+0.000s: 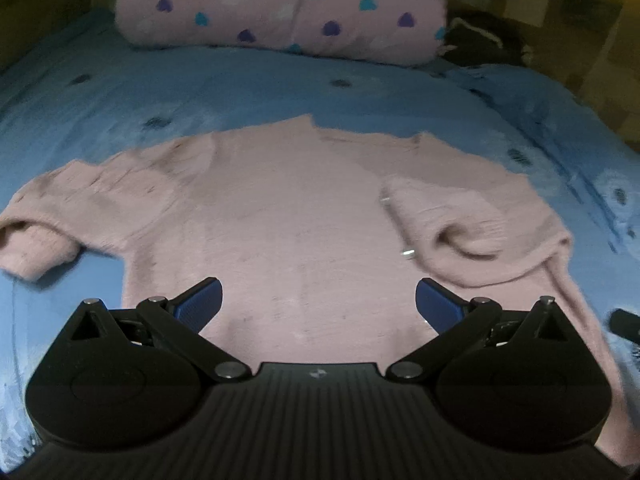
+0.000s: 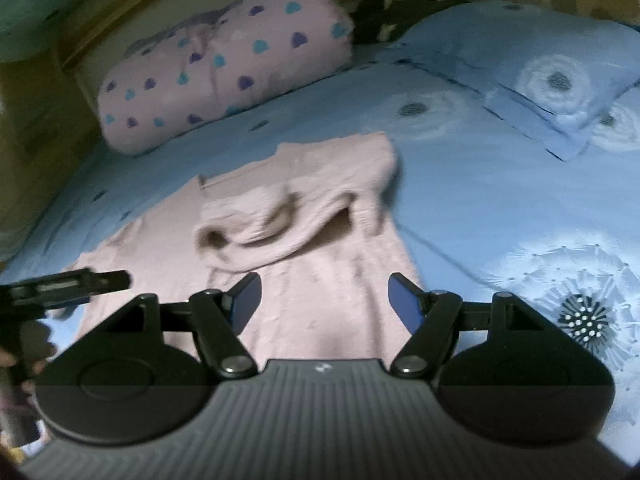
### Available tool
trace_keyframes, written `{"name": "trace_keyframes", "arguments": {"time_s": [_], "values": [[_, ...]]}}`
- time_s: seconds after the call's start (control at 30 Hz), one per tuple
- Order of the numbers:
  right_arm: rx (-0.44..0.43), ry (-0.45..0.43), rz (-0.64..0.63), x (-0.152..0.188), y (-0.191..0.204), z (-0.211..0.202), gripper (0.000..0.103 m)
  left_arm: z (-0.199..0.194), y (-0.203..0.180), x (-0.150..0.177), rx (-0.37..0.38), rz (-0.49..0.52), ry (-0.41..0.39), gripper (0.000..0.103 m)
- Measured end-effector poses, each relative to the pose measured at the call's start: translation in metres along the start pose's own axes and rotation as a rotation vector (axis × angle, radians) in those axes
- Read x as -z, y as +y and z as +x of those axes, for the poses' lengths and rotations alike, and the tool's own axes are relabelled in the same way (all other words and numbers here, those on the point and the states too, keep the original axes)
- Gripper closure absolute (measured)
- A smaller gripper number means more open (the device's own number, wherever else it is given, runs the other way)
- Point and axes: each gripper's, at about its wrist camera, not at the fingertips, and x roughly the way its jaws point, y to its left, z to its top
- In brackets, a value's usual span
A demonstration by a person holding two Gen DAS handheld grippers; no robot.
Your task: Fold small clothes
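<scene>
On a bed covered by a blue sheet (image 1: 280,84) printed with pale dandelion heads, a pink fuzzy sweater (image 1: 280,220) lies spread flat, front side up, neckline toward the far end. Its right sleeve (image 1: 460,232) is folded inward across the chest; the other sleeve (image 1: 36,240) stretches out sideways onto the sheet. Beyond the sweater sits a pink bundle of bedding (image 1: 280,4) dotted with teal and purple hearts, with a blue pillow (image 2: 520,68) beside it. The left gripper (image 1: 318,300) hovers over the sweater's lower half, jaws spread, nothing between them. The right gripper (image 2: 325,300) hangs above the sweater's hem side, jaws apart and empty.
</scene>
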Motion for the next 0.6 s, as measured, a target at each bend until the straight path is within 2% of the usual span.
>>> {"name": "trace_keyframes", "arguments": {"time_s": [0.1,0.2,0.3,0.4,0.5,0.6], "values": [[-0.015,0.031,0.08,-0.008,-0.012,0.019,0.031,0.001,-0.025,-0.009,-0.007,0.045,-0.021,0.0],[-0.042,0.045,0.203,-0.022,-0.024,0.037,0.031,0.004,-0.051,-0.017,-0.011,0.049,-0.039,0.0],[-0.03,0.031,0.23,-0.027,-0.029,0.047,0.031,0.012,-0.078,-0.023,0.007,0.062,-0.052,0.0],[-0.02,0.084,0.304,-0.023,-0.04,0.054,0.031,0.026,-0.105,-0.024,0.019,0.086,-0.053,0.0],[0.014,0.111,0.307,-0.016,-0.047,0.054,0.031,0.045,-0.13,-0.022,0.028,0.11,-0.038,0.0],[0.078,0.121,0.265,-0.011,-0.045,0.055,0.031,0.067,-0.155,-0.02,0.002,0.146,-0.021,0.0]]}}
